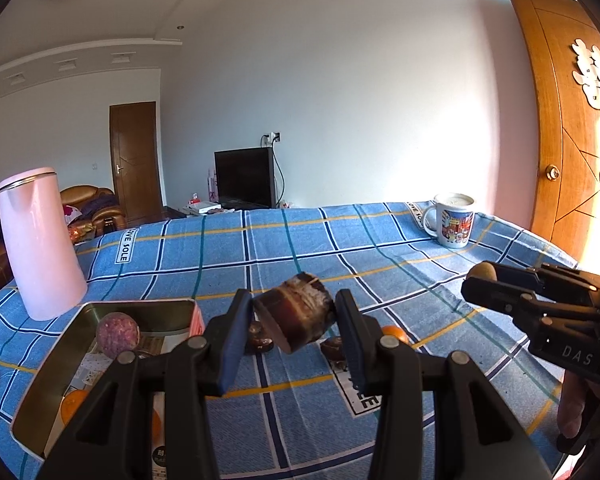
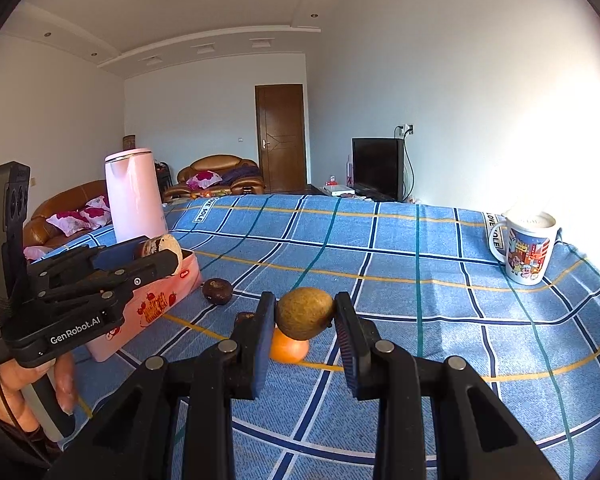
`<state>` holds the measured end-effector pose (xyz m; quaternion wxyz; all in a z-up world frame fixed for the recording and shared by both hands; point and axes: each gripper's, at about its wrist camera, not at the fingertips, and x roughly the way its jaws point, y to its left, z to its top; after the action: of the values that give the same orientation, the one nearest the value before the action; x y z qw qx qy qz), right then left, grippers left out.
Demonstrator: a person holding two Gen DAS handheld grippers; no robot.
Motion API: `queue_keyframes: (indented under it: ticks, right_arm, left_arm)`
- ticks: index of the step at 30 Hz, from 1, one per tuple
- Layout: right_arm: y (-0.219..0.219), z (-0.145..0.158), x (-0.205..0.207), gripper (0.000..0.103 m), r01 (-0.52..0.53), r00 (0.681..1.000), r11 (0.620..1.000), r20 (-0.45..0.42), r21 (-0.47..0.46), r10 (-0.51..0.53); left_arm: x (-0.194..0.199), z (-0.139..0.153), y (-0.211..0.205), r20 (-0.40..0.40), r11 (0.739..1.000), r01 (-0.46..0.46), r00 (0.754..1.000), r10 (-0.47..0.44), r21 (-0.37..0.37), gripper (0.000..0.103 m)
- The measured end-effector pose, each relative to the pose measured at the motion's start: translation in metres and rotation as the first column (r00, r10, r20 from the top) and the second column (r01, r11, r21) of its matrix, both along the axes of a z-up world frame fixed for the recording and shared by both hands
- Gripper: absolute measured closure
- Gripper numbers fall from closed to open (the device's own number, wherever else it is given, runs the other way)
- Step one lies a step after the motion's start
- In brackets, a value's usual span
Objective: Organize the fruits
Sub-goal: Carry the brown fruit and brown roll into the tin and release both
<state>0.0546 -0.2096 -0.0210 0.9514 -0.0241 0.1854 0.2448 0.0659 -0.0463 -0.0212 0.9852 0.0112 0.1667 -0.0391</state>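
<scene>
A: Start w/ the fruit. We note the left gripper (image 1: 296, 320) clamped on a dark brown cut chunk (image 1: 296, 314), cylinder-like, flat cut face toward the lens, whitish patches on the skin. It hangs clear of the cloth. We can't name the fruit.

B: Agreed. The right gripper (image 2: 305, 316) is closed on a small tan round fruit (image 2: 305, 313), pads pressing both sides, also lifted off the table.

A: Why held so? We judge both are in carry, heading for the pink tin (image 1: 100, 332), open, at 8 o'clock of the left gripper in the left wrist view. A purple round fruit (image 1: 118, 334) and orange pieces already lie in it, so it reads as the collecting box.

B: Still loose on the blue checked tablecloth (image 2: 420, 320): an orange (image 2: 288, 350) just under the right grip at 6 o'clock, a dark round fruit (image 2: 217, 291) at 10 o'clock, beside the tin.

A: Pose: both grippers tilt slightly down, side by side, near-parallel. A hand (image 2: 28, 392) wraps the left handle, seen in the right wrist view.

B: Outward: pink kettle (image 1: 40, 240) at 10 o'clock beyond the tin, mug (image 1: 454, 220) at 1 o'clock. Neither blocks the route, in our opinion.
</scene>
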Motion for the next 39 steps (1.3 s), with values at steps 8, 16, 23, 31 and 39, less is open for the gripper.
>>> queue_keyframes:
  ticks: [8, 16, 23, 31, 39]
  right_arm:
    - [-0.001, 0.004, -0.011, 0.071, 0.013, 0.998, 1.0, 0.061, 0.002, -0.013]
    - [0.003, 0.006, -0.019, 0.071, 0.021, 0.994, 1.0, 0.111, -0.015, -0.019]
    - [0.015, 0.007, -0.017, 0.071, 0.006, 0.995, 1.0, 0.101, -0.024, -0.004]
    - [0.049, 0.015, -0.019, 0.071, -0.073, 0.993, 0.997, 0.089, -0.029, 0.076]
    - [0.096, 0.016, -0.021, 0.071, -0.193, 0.979, 0.981, 0.058, -0.029, 0.195]
  left_arm:
    - [-0.011, 0.001, -0.002, 0.031, 1.0, -0.005, 1.0, 0.005, 0.006, 0.058]
    - [-0.017, 0.003, -0.002, 0.035, 1.0, 0.004, 0.999, -0.004, 0.003, 0.058]
    - [-0.023, 0.003, 0.006, 0.026, 1.0, 0.0, 1.0, 0.001, -0.013, 0.058]
    - [-0.032, 0.003, 0.034, 0.017, 0.998, -0.05, 0.999, 0.05, -0.042, 0.058]
    - [-0.041, -0.003, 0.083, -0.025, 0.984, -0.163, 0.987, 0.162, -0.068, 0.058]
